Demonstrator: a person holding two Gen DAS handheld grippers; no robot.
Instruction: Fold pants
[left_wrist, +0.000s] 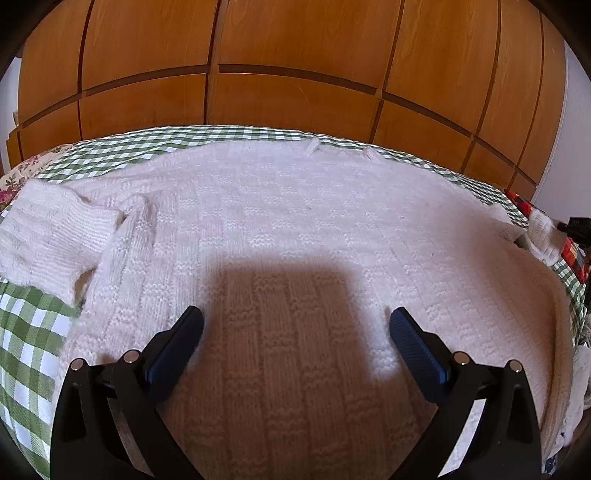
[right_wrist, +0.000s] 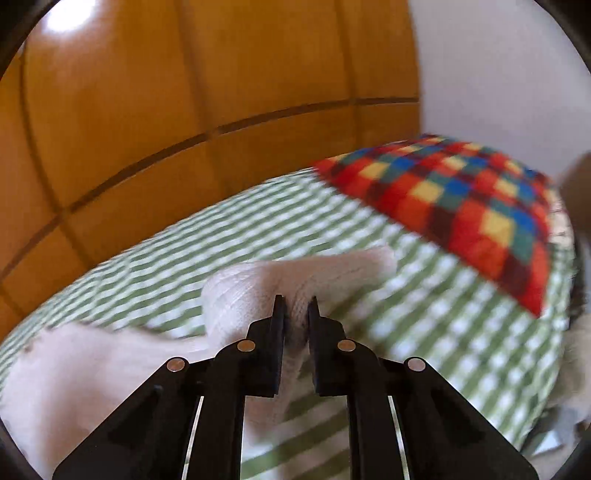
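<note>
The left gripper (left_wrist: 295, 321) is a matte black frame with 2 fingers, each faced on its inner side with a dark blue, finely ribbed pad (left_wrist: 417, 347). Behind the pads, 4 round silver pins (left_wrist: 131, 356) cap the linkage joints, 2 on each side of the gripper's middle. The right gripper (right_wrist: 295, 306) has the same black build, with flat black fingertips (right_wrist: 279, 310) and 4 silver pins (right_wrist: 246, 345) behind them. A thin pale strip (right_wrist: 195, 432) edges each of its 2 long bars nearer the camera.
</note>
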